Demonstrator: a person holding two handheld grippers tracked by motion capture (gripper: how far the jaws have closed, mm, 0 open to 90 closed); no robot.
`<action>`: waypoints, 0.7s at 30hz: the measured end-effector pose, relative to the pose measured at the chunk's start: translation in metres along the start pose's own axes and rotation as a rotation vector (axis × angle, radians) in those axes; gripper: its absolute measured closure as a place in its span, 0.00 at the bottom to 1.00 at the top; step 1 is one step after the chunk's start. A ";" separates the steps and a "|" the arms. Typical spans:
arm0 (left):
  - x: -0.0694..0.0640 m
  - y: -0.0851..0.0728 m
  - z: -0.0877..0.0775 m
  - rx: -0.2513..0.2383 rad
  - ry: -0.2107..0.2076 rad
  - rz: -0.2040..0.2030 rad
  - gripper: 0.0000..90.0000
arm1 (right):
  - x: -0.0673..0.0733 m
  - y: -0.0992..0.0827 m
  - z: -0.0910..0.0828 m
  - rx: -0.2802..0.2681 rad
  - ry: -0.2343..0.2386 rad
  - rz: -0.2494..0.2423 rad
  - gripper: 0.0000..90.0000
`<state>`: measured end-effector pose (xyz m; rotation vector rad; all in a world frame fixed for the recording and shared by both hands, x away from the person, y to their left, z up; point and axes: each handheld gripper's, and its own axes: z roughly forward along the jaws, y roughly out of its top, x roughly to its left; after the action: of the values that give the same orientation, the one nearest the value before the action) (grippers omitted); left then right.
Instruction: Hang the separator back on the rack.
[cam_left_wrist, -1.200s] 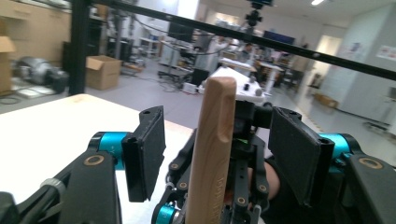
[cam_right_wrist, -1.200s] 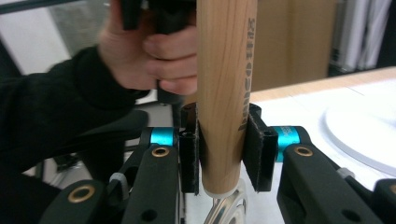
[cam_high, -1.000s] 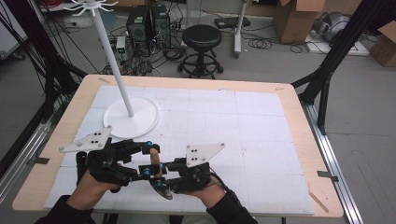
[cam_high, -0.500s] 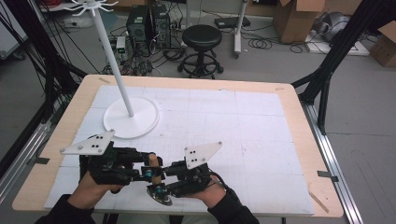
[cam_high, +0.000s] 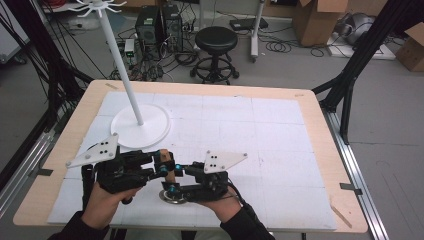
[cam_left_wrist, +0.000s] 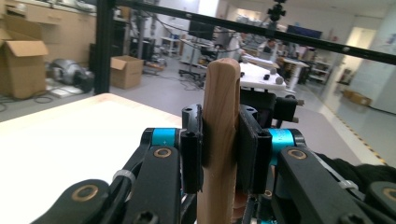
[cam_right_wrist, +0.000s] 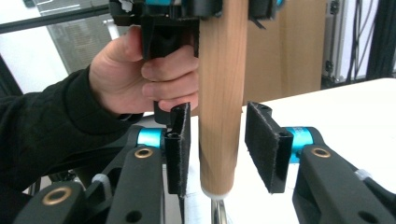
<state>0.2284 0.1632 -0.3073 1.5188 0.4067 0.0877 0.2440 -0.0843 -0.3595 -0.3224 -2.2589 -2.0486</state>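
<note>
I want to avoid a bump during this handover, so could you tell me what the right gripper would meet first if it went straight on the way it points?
The wooden handle already stands between the right gripper's open jaws, so it would probably meet that first. Behind it are the left gripper, clamped on the handle, and the left hand.

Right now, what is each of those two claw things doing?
Left gripper: jaws closed on the wooden handle.
Right gripper: jaws have just been opening; the handle stands between them, gaps both sides.

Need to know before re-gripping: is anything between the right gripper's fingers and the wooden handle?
Nothing visible. The wooden handle stands in the open gap between the right gripper fingers, clamped higher up by the left gripper.
</note>
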 end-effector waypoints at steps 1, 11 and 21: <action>0.000 0.000 0.000 0.000 0.011 -0.001 0.81 | 0.000 0.000 0.000 0.000 0.000 -0.003 0.67; 0.005 -0.001 -0.001 -0.005 -0.066 -0.039 0.58 | -0.001 -0.001 -0.001 0.018 0.038 -0.009 0.80; 0.008 -0.004 -0.003 0.034 -0.172 -0.056 0.75 | -0.001 -0.003 0.003 0.025 0.144 0.000 0.80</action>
<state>0.2344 0.1678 -0.3127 1.5334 0.3142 -0.0937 0.2448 -0.0821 -0.3627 -0.1674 -2.1976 -1.9731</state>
